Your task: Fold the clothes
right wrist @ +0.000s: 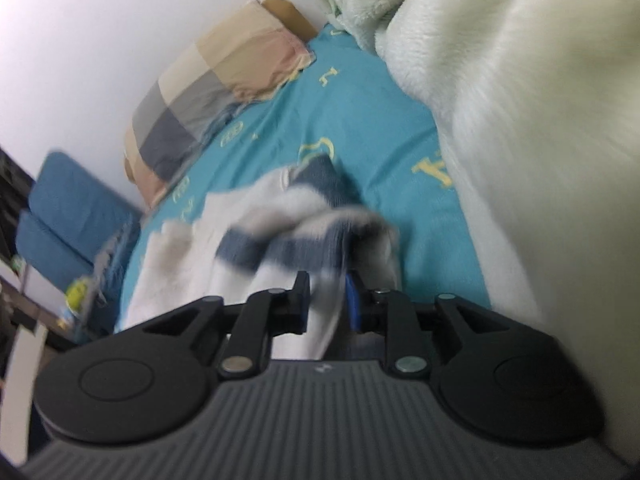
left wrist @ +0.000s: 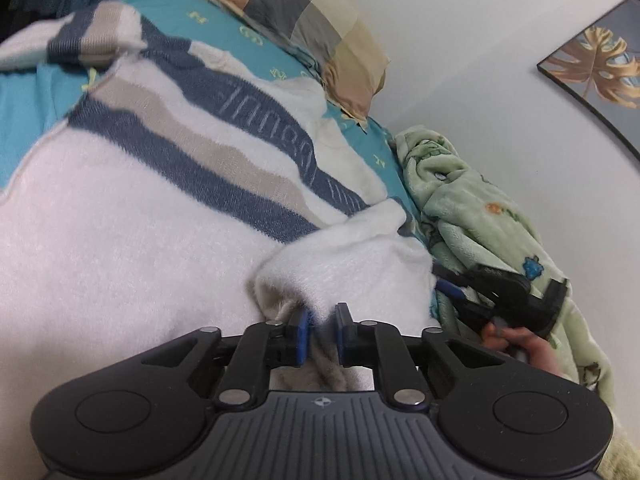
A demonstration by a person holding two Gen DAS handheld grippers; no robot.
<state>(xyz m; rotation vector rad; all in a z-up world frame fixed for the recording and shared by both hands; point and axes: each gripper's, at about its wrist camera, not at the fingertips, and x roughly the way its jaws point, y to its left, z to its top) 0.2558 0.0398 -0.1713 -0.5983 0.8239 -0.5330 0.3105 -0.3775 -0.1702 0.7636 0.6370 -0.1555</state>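
Two grippers are seen clamped on one garment, a fluffy white sweater [left wrist: 132,240] with navy and beige stripes, which is spread across a bed covered by a teal sheet [left wrist: 36,96] printed with yellow letters. At the left gripper [left wrist: 320,320], the jaws are closed on a bunched white fold of the sweater, the fabric being pinched between the blue pads [left wrist: 304,334]. In the left wrist view the right gripper [left wrist: 452,284] is seen just beside that fold, at the sweater's edge, held by a hand [left wrist: 520,344] partly hidden behind it. In the right wrist view the right gripper [right wrist: 326,300] is shown with its jaws closed on a striped part of the sweater [right wrist: 288,232], motion-blurred and lifted above the sheet [right wrist: 360,128]; whether it is a sleeve or a hem cannot be told. A checked pillow [left wrist: 304,20] is noted at the head of the bed against a white wall [left wrist: 460,40]. A pale green fleece blanket [left wrist: 460,184] with small prints lies bunched along the wall side, touching the sweater's edge. A framed leaf picture [left wrist: 596,64] is hung on the wall.
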